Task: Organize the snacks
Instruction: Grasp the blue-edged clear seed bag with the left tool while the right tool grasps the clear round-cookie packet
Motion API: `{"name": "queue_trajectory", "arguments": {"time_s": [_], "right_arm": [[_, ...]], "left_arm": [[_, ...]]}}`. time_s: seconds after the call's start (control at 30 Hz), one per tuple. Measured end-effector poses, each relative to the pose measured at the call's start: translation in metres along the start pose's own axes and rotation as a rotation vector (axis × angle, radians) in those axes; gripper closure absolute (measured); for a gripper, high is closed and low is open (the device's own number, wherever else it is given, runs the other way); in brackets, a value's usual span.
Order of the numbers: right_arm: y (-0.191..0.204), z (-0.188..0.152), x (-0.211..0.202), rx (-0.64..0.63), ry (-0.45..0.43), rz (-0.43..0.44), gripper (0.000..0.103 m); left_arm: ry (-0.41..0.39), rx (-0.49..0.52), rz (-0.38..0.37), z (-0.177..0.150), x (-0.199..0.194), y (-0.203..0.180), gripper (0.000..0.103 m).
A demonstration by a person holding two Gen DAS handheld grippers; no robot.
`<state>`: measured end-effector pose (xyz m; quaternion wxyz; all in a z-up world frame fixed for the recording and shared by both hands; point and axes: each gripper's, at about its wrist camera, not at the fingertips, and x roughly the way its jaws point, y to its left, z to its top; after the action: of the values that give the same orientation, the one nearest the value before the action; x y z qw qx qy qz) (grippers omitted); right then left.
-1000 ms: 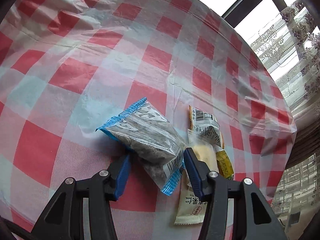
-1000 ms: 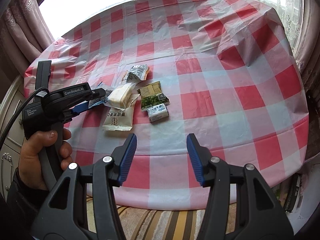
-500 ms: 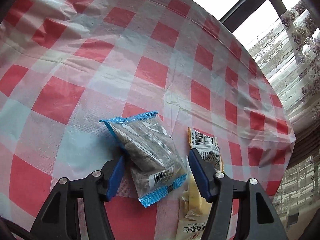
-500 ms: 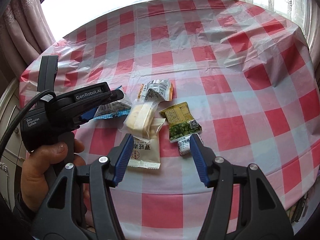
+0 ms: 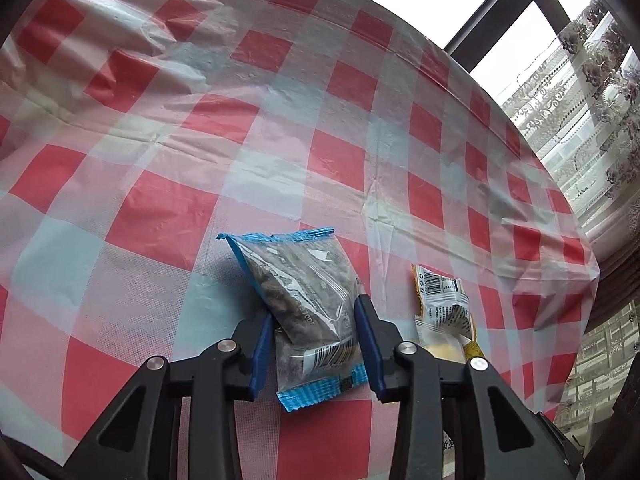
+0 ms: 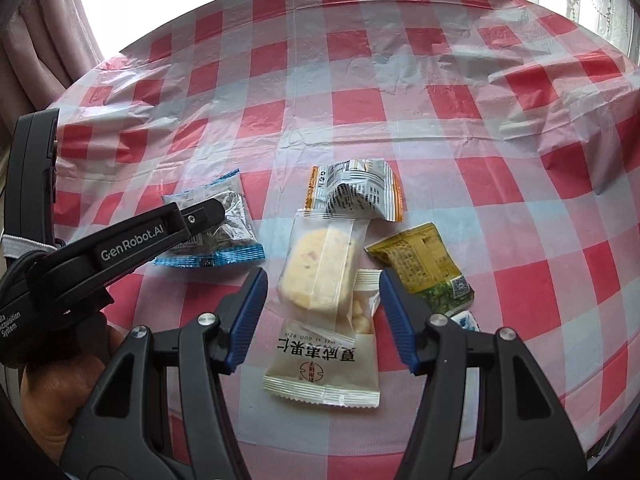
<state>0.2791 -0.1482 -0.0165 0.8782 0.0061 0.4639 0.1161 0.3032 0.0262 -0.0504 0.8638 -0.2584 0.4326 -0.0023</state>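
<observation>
A glossy, wrinkled plastic tablecloth [image 6: 360, 100] covers the counter. The snack packets [image 6: 324, 276] are shiny crinkled film. Gripper fingers [image 5: 366, 344] carry matt blue pads.
</observation>
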Motion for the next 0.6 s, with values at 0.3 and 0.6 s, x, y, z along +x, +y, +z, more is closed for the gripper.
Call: {"name": "queue_trajectory", "arguments": {"time_s": [0.3,0.6], "right_arm": [[0.007,-0.002,0.019,-0.046,0.017,-0.035,0.051],[0.008,-0.005,0.01,-0.069,-0.02,-0.033,0.064]], "left_arm": [[-0.013,-0.038,-0.009,-0.002,-0.01,0.013,0.067],[-0.011,-0.035,-0.022,-0.005,-0.017,0.013,0.077]]}}
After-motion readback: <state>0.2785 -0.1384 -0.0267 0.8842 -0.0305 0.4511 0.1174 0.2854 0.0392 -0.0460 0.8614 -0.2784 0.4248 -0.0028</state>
